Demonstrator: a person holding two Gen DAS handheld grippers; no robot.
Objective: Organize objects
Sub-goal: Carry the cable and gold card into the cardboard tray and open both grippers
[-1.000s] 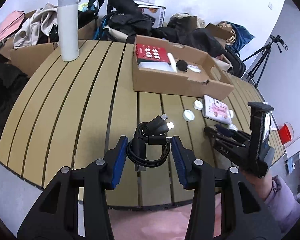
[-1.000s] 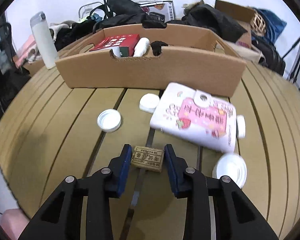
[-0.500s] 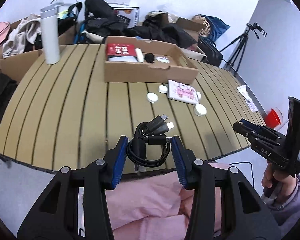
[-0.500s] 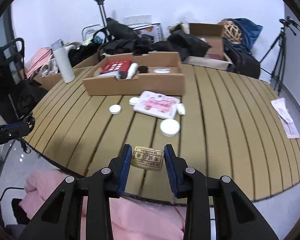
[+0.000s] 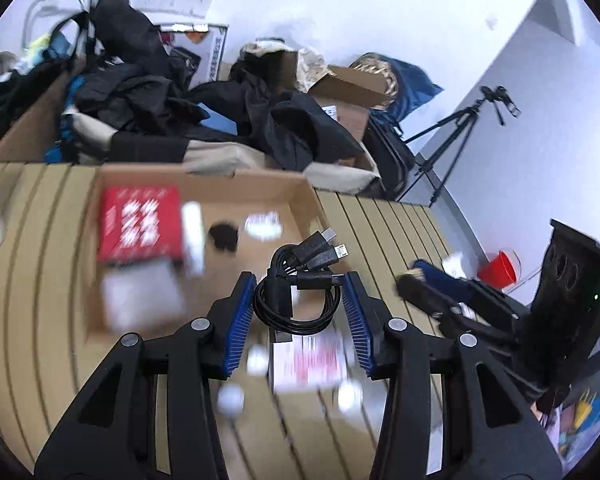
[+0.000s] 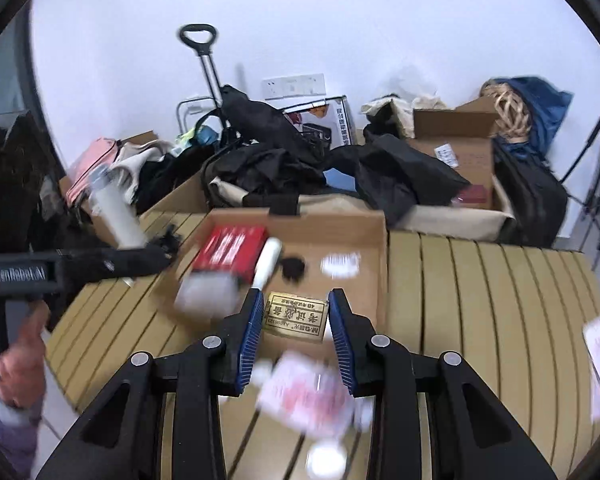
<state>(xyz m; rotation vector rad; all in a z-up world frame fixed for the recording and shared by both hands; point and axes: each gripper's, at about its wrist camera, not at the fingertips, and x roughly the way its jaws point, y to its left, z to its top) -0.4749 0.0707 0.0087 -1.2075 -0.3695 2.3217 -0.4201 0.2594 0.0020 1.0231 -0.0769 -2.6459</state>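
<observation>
My left gripper pinches a coiled black cable; my right gripper clamps a small gold tin. Both held above cardboard box at 12 o'clock, prob. for dropping in.

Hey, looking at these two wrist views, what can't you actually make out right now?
- Left wrist: motion blur smears the cardboard box contents; the red box print is unreadable.
- Left wrist: the coiled black cable hides the table behind it.
- Right wrist: the pink pouch is blurred, partly behind the fingers.
</observation>
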